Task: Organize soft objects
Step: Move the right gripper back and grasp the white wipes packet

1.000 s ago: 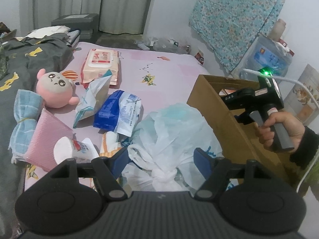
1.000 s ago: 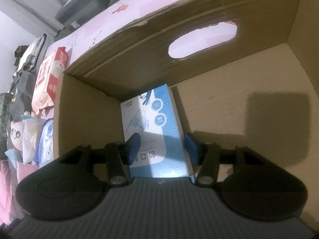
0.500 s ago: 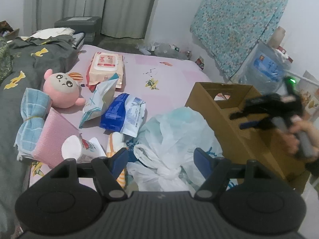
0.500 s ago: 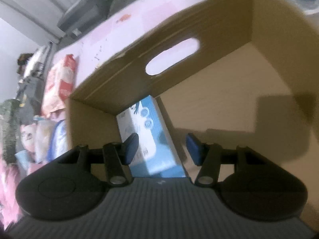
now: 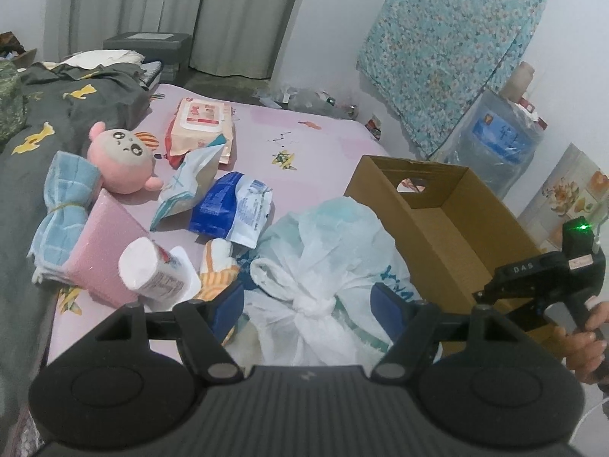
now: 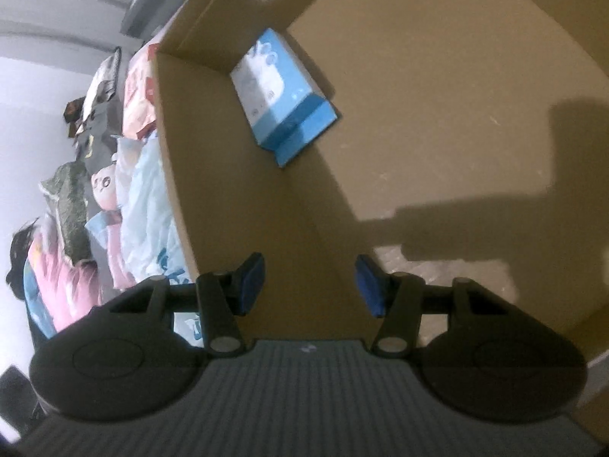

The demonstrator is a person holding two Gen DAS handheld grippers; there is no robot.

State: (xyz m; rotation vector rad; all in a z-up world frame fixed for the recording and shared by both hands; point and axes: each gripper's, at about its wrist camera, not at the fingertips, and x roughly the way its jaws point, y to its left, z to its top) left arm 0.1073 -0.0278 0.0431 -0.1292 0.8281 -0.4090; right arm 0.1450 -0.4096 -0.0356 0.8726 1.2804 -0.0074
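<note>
Right gripper (image 6: 309, 285) has pulled back from the blue tissue pack (image 6: 279, 95), which a second ago sat right between its fingers and now lies deep in the cardboard box (image 5: 449, 228), at about 11 o'clock from the pads, leaning into the far corner. Jaws spread, nothing between them. In the left wrist view the right gripper has dropped from over the box rim to the box's near end at 4 o'clock, with the person's hand (image 5: 584, 339) on the handle.

Left gripper (image 5: 309, 306) barely shifted; jaws spread wide and empty, hovering over the knotted white plastic bag (image 5: 323, 259) on the pink sheet (image 5: 323, 152). Whether the pads brush the film I cannot tell.

The bag is probably the next pick. It looks light and floppy, thin slippery film with soft bulky contents, and it will sag and swing. Best hold looks like the twisted knot at 12 o'clock just ahead of the pads, since loose film would slip or tear.

Other soft items wait at 10 to 11 o'clock: pink plush (image 5: 121, 160), blue wipes pack (image 5: 232, 209), checked blue towel (image 5: 61, 205), tissue roll (image 5: 148, 270). All squashy and light; grip mid-body.
</note>
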